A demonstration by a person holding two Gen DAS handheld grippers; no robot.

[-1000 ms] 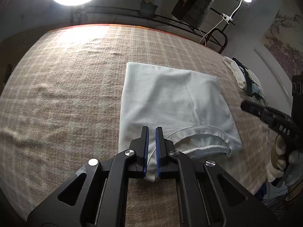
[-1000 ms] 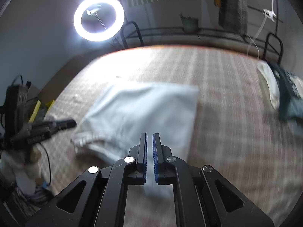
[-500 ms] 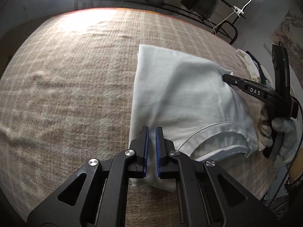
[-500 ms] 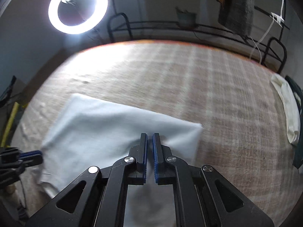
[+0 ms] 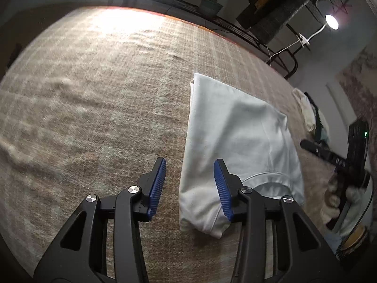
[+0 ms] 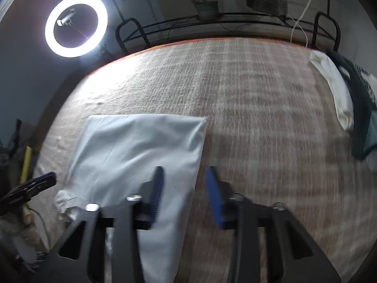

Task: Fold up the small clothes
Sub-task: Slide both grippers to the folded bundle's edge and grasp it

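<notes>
A white folded garment (image 5: 235, 141) lies flat on the checked blanket (image 5: 94, 94), its collar toward the near end. My left gripper (image 5: 189, 185) hangs just over its left edge with the jaws opening. The cloth's edge sits between the blue pads (image 5: 157, 184), which do not press on it. In the right wrist view the same garment (image 6: 141, 146) lies at lower left. My right gripper (image 6: 185, 188) is over its right edge, jaws opening, pads clear of the cloth. The right gripper (image 5: 329, 155) also shows in the left wrist view, in a gloved hand.
A pile of white and dark clothes (image 6: 339, 94) lies at the blanket's right side. A metal rack (image 6: 212, 21) with a plant pot runs behind the far edge, beside a ring light (image 6: 76, 24). The left gripper's tip (image 6: 35, 185) shows at the far left.
Both grippers were shut at the garment's near end; now both have their jaws apart and the cloth lies loose. Each has shifted sideways and lower, to an outer edge of the garment.
</notes>
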